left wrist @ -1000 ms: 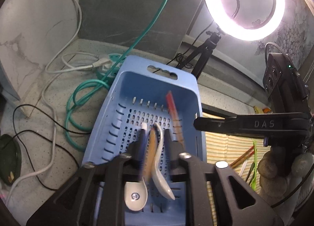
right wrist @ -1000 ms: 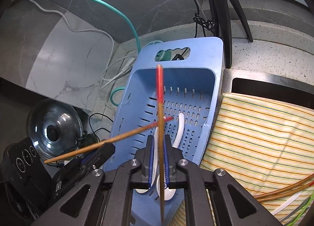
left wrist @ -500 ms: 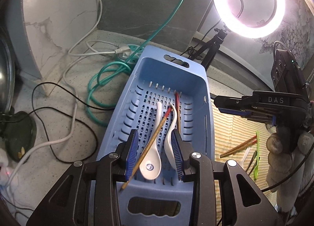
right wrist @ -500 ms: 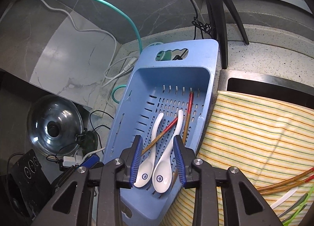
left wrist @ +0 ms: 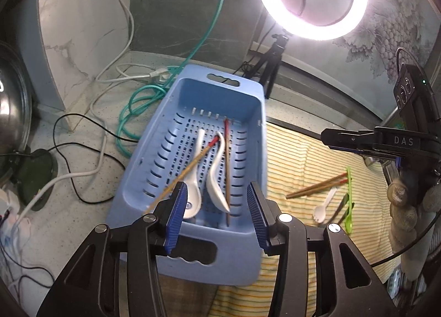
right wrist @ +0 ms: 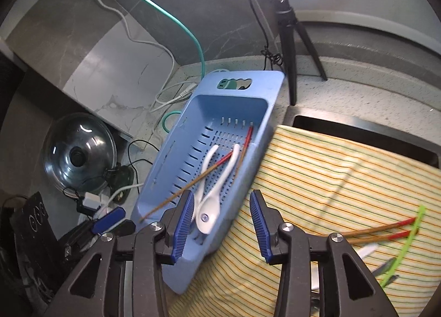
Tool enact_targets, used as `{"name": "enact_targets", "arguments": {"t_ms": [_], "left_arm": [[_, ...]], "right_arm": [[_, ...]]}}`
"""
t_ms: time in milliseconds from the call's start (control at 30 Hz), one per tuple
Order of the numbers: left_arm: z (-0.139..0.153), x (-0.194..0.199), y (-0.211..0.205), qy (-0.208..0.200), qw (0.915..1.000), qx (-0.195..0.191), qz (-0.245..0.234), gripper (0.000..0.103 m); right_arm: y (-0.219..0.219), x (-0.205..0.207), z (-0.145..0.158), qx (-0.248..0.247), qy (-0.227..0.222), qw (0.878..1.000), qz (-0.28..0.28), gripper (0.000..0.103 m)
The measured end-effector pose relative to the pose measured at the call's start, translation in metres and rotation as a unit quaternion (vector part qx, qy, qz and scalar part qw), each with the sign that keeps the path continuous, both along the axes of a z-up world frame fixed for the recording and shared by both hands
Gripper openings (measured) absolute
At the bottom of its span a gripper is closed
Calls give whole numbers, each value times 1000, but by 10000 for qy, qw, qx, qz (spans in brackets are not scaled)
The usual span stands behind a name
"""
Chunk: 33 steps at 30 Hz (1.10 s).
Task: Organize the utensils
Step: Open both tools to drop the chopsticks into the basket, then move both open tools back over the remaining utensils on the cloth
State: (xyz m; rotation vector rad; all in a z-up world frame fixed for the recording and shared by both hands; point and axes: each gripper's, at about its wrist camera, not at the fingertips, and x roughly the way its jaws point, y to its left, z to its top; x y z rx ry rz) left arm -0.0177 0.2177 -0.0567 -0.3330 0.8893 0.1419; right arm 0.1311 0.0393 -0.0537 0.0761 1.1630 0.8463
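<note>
only one bit of lettering reads here: "das" in pale capitals on the black side of the right gripper [left wrist: 358, 142], seen from the left wrist camera. the small round marks on the white spoons [right wrist: 205, 216] are too small to read.

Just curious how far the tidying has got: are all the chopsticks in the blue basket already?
No: two red-tipped chopsticks lie on the striped cloth, outside the blue basket.

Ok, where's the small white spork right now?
The white spork lies on the striped cloth, right of the blue basket in the left wrist view, between the pair of chopsticks and the green utensil.
</note>
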Motion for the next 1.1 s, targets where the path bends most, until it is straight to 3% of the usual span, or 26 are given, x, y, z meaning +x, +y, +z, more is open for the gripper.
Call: {"name": "enact_targets", "arguments": {"t_ms": [233,433,467,533,733,933,1100], "left_arm": [[2,-3,-40,-52,9996,9,-284,44],[-8,4,-80,44,9972,14,-750,44],[-10,5,-86,72,9966,33,-815,44],[-14,7,-100,113,9951,6,-985,44],[-31,9,-142,300,9887,-67,-1467,44],[-53,8,-175,554,9812,-182,-1838,44],[-61,7,-179,698,9801,-184,-1852,44]], "right_arm": [[-67,-8,9,158,-125,9995,-244,39],[-134,-10,9,186,-485,9962,-701,40],[-144,-10,8,203,-496,9953,-806,44],[-166,-7,3,234,-446,9935,-1018,51],[-204,1,-24,-179,-139,9909,-1326,54],[-216,-2,-54,-234,307,9905,-1318,54],[-211,-1,-68,-230,485,9902,-1291,53]]}}
